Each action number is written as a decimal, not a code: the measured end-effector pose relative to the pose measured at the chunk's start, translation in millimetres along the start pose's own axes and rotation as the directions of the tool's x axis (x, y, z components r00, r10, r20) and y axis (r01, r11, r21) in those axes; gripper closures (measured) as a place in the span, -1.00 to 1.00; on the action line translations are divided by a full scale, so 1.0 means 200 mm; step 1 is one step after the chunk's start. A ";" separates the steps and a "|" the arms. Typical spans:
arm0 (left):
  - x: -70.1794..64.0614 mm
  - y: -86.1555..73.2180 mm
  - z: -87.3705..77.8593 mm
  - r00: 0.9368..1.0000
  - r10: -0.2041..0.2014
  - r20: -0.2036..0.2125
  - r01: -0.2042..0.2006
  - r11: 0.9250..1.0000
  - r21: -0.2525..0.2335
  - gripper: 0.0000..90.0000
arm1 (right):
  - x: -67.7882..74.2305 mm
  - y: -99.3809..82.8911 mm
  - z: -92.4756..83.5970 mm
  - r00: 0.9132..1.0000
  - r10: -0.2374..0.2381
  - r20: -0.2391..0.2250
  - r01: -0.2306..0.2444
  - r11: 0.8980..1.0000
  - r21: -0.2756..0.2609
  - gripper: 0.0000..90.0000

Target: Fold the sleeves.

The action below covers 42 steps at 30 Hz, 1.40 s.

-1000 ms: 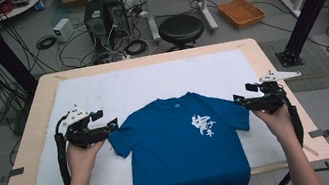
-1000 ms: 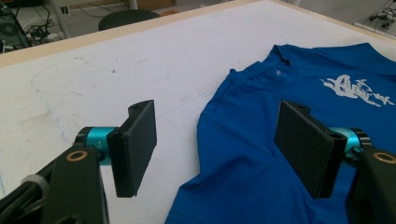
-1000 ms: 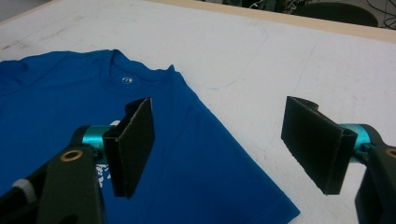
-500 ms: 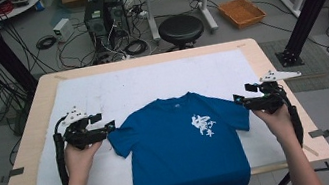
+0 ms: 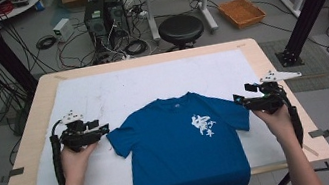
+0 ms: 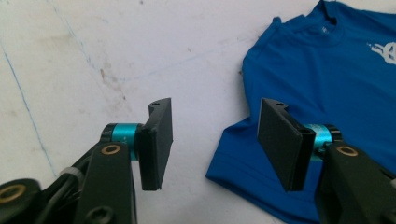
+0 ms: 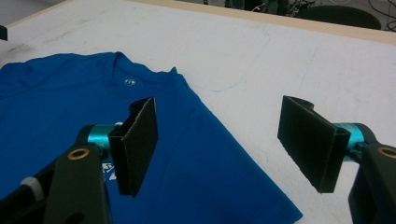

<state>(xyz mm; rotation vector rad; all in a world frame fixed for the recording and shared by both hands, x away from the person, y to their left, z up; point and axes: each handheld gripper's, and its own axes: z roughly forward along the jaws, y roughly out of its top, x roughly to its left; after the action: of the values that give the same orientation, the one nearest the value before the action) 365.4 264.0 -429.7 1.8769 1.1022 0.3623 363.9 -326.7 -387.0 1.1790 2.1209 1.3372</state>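
Observation:
A blue T-shirt (image 5: 181,145) with a white chest print lies flat, front up, on the white mat (image 5: 117,93); its bottom hem hangs over the table's near edge. My left gripper (image 5: 103,130) is low at the shirt's left sleeve. In the left gripper view (image 6: 215,140) its jaws have just been closing. The sleeve's hem edge (image 6: 233,158) lies between them, untouched by the pads. My right gripper (image 5: 239,99) hovers at the right sleeve. In the right gripper view (image 7: 224,140) it is wide open over the sleeve (image 7: 224,177) and the mat.
The mat covers most of the wooden table (image 5: 277,83). Behind the table, on the floor, are a black stool (image 5: 181,29), computer cases with cables (image 5: 104,16) and an orange tray (image 5: 241,11). Black frame posts (image 5: 310,7) stand at both sides.
My left gripper has shifted slightly left and lower toward the mat by the left sleeve, and its jaws stand narrower. The right gripper and the shirt have not moved.

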 end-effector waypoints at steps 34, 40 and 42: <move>-0.11 0.03 -0.01 0.992 -0.090 0.093 0.084 0.995 0.061 0.95 | 0.01 0.01 -0.02 1.000 -0.011 0.005 0.011 1.000 -0.028 -0.37; -0.25 0.12 0.00 0.970 -0.130 0.203 0.129 0.991 0.019 0.95 | 0.02 0.03 -0.04 1.000 -0.017 0.004 0.017 0.999 -0.047 -0.37; -0.30 0.15 0.03 0.960 -0.149 0.238 0.152 0.988 0.007 0.95 | 0.02 0.03 -0.04 1.000 -0.014 0.005 0.015 0.999 -0.048 -0.37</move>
<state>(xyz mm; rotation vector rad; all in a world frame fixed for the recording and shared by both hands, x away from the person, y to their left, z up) 352.1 207.0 -397.2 1.7607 1.0677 0.0534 358.7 -326.9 -377.6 1.1443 2.0781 1.3705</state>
